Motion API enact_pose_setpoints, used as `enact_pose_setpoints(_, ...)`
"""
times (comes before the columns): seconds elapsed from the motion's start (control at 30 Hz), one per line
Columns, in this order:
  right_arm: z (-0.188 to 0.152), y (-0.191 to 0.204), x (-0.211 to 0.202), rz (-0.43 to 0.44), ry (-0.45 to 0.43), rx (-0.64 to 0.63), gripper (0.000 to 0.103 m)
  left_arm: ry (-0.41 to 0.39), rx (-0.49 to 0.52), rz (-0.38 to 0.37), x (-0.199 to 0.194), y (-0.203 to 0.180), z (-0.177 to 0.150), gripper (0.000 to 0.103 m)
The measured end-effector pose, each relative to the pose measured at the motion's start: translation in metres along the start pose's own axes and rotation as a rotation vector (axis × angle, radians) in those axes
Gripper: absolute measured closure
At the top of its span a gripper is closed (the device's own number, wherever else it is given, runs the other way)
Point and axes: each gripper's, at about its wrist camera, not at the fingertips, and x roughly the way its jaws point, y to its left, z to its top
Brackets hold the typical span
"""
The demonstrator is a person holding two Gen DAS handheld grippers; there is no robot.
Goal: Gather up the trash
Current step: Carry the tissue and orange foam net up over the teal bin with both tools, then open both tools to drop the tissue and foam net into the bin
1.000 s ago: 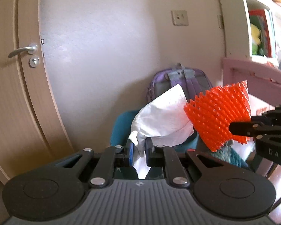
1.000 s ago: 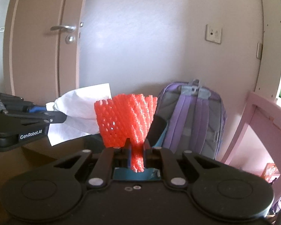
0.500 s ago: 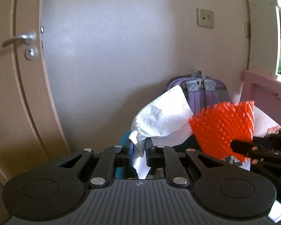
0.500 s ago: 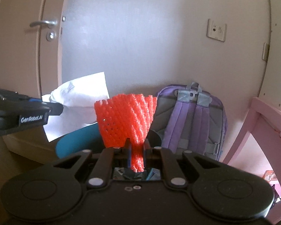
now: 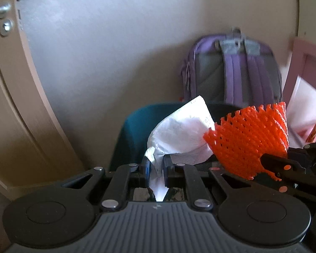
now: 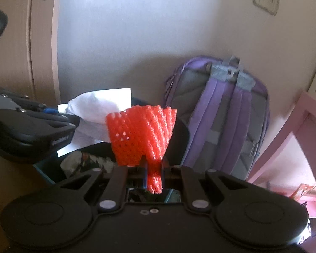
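Left gripper clamped on crumpled white paper, right gripper pinched orange foam net, both held just above teal bin, purple backpack behind.

The paper sits left of the foam net, both above the open bin. Behind the bin, a backpack leans against the wall, the door far left.
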Motion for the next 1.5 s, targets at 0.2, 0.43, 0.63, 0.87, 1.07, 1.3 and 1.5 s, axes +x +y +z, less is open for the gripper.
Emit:
enact_pose_setpoints(0.2,-0.002,0.001,0.016,0.041,0.05,-0.004,0.089,0.084,0.028,0.007,0.025,-0.007,-0.002,0.091)
enact_pose_setpoints(0.43,-0.006,0.002,0.02,0.065,0.065,-0.017,0.083,0.161,0.067,0.005,0.04,-0.016,-0.007,0.09)
enact_pose_setpoints(0.63,-0.009,-0.003,0.015,0.086,0.06,0.008,0.072,0.181,0.071,0.019,0.039,-0.02,-0.011,0.054)
enact_pose_setpoints(0.87,-0.012,-0.008,-0.005,0.089,0.016,0.015,0.068,0.126,0.064,0.028,0.015,-0.021,-0.014,0.038)
enact_pose_setpoints(1.07,-0.015,-0.014,-0.035,0.09,-0.029,0.024,0.065,0.073,0.044,0.025,-0.014,-0.021,-0.007,0.033)
enact_pose_setpoints(1.3,-0.021,-0.029,-0.081,0.114,-0.11,0.081,0.058,-0.03,0.027,0.038,-0.074,-0.006,-0.017,0.024)
enact_pose_setpoints(1.5,-0.031,-0.035,-0.122,0.134,-0.195,0.124,0.051,-0.097,-0.015,0.006,-0.122,0.003,-0.029,0.023)
